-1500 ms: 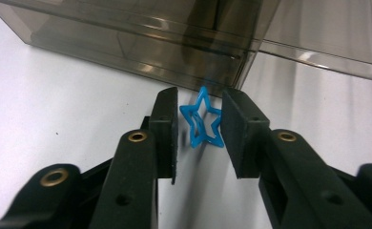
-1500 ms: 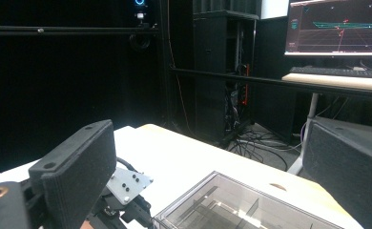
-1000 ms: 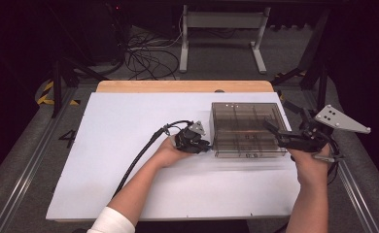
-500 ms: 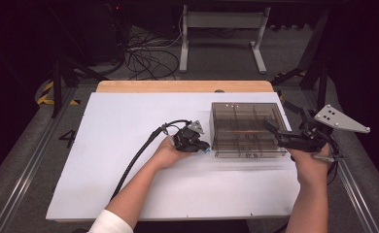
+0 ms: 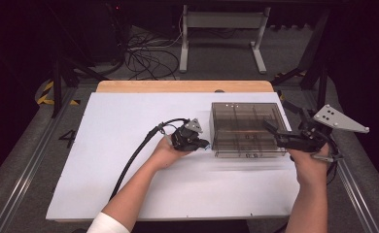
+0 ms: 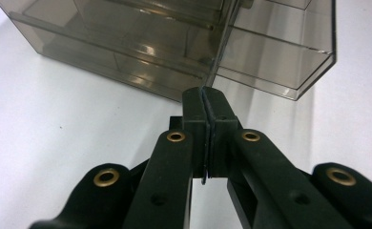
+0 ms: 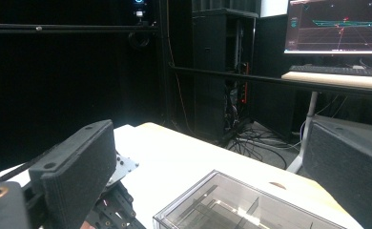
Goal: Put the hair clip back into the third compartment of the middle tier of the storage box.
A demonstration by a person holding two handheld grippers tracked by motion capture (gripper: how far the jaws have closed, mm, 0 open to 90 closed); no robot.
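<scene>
High view: a smoked clear compartment box (image 5: 246, 128) sits on the white bench (image 5: 129, 194) between the 2 tongs — the left tongs (image 5: 203, 144) touch its near left corner, the right tongs (image 5: 270, 132) hang over its right end.
Left tongs: jaws have just been closing and now meet on a thin clear edge at the box's corner (image 6: 208, 95), which looks like the lid's lip — a pinch that seems meant to lift or swing the lid.
Right tongs: jaws stand wide apart (image 7: 212, 157), nothing between the pads; the box lies just below and ahead of them, probably placed there to steady it once the lid moves.
Left hand pose: forearm (image 5: 139, 179) runs up from the bench's near edge, wrist low, tongs pointing level at the box's side.
Right hand pose: hand (image 5: 309, 162) raised beside the box's right end, tongs aimed across the lid.
</scene>
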